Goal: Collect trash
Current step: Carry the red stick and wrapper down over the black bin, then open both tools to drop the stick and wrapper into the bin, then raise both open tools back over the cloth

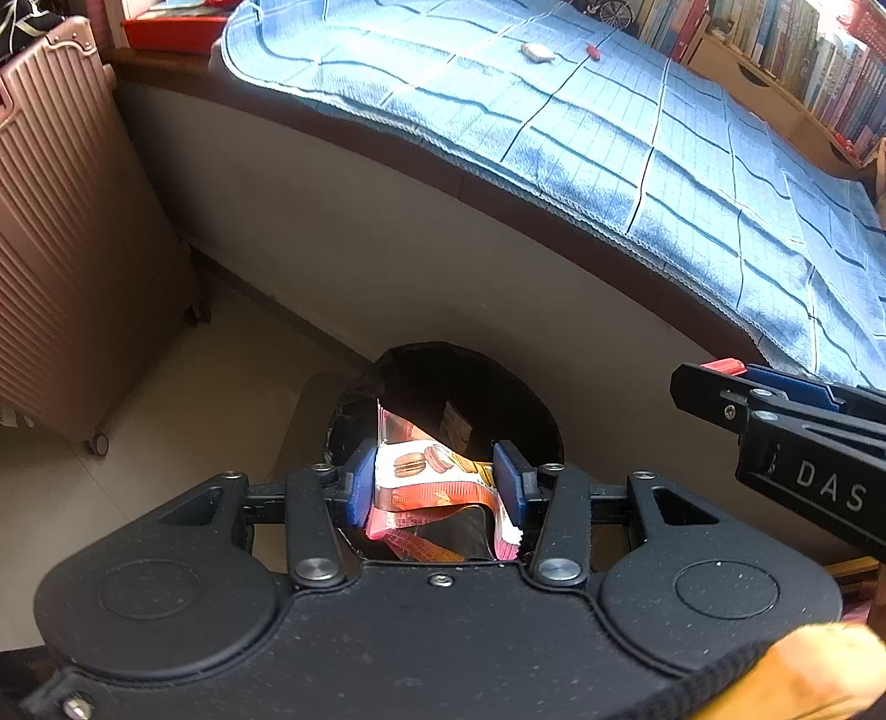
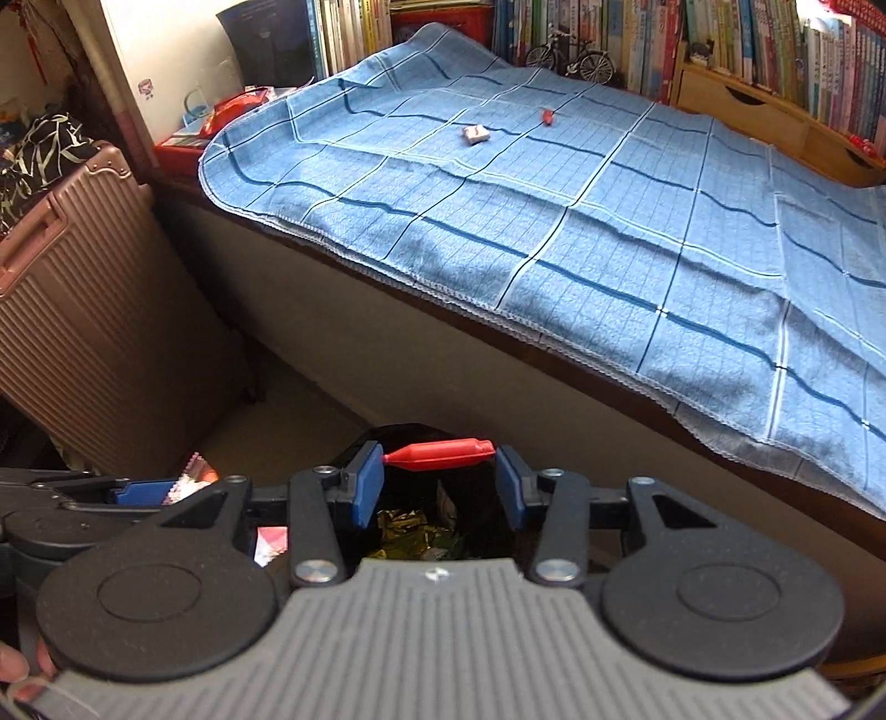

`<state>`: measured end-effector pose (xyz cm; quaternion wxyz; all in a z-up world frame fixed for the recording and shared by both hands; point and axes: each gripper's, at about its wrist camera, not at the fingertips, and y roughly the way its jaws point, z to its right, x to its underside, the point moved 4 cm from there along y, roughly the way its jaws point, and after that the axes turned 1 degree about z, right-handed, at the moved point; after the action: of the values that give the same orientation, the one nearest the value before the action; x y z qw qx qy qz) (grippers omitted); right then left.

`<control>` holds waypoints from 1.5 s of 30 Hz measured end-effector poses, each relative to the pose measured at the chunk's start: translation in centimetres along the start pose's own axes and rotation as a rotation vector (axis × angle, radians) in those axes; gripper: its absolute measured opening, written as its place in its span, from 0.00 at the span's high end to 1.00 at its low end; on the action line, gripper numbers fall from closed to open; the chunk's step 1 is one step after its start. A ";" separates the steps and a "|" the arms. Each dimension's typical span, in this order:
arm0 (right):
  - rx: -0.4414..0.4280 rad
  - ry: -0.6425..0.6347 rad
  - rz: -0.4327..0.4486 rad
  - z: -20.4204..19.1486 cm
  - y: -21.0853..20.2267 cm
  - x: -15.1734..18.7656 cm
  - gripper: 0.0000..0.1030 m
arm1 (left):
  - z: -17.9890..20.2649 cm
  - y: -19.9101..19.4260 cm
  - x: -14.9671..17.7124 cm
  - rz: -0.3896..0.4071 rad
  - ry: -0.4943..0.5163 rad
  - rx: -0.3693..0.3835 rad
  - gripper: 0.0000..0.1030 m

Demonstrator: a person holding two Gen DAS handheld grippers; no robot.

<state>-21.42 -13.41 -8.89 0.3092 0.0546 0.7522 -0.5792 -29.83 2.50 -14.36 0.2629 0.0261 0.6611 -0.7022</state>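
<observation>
- L gripper: jaws part-way closed; blue pads press both sides of a snack wrapper printed w/ macarons, orange and pink strips trailing below; held directly over the mouth of the black bin.
- R gripper: jaws part-way closed on a small red tube; tube lies crosswise betw. the fingertips, one end at each blue pad, cap end toward the right pad; held above the same black bin.
- Bin contents (R wrist view): crumpled green/yellow wrappers visible inside, below the red tube; bin stands on the pale floor, just beside the base of the bed.
- In L wrist view, R gripper enters from the right edge, near the bin, lettering "DAS" on its side; in R wrist view, L gripper shows at lower left w/ a bit of the wrapper at its pad.
- Blue checked blanket: covers the bed top; two pcs of trash on it, well apart from both grippers: a small white crumpled piece and a small red item, near each other.
- Surroundings: pink ribbed suitcase upright at left, near the bed end; shelves of books behind the bed; model bicycle at the shelf foot.
</observation>
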 end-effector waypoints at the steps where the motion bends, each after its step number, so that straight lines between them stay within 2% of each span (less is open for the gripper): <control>1: -0.004 -0.001 -0.003 0.0 0.1 0.0 0.51 | 0.1 0.2 -0.2 -0.004 0.002 0.003 0.59; 20: -0.047 -0.013 -0.026 0.6 2.8 -2.5 0.47 | 1.0 2.5 -3.2 -0.023 0.015 -0.019 0.55; 22: -0.050 -0.012 -0.028 0.7 2.9 -2.6 0.45 | 1.1 2.7 -3.3 -0.027 0.011 -0.023 0.51; 23: -0.049 -0.010 -0.026 0.7 3.0 -2.7 0.40 | 1.1 2.8 -3.3 -0.029 0.008 -0.024 0.49; 28: -0.054 0.007 -0.027 1.1 3.4 -3.1 0.33 | 0.9 3.1 -3.3 -0.034 -0.014 -0.040 0.40; 45: -0.055 0.017 -0.021 2.1 3.2 -3.1 0.30 | 1.3 3.2 -3.1 -0.040 -0.019 -0.065 0.31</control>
<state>-16.68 -13.40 -10.27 0.2983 0.0432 0.7710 -0.5610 -25.44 2.39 -15.96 0.2558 -0.0021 0.6816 -0.6855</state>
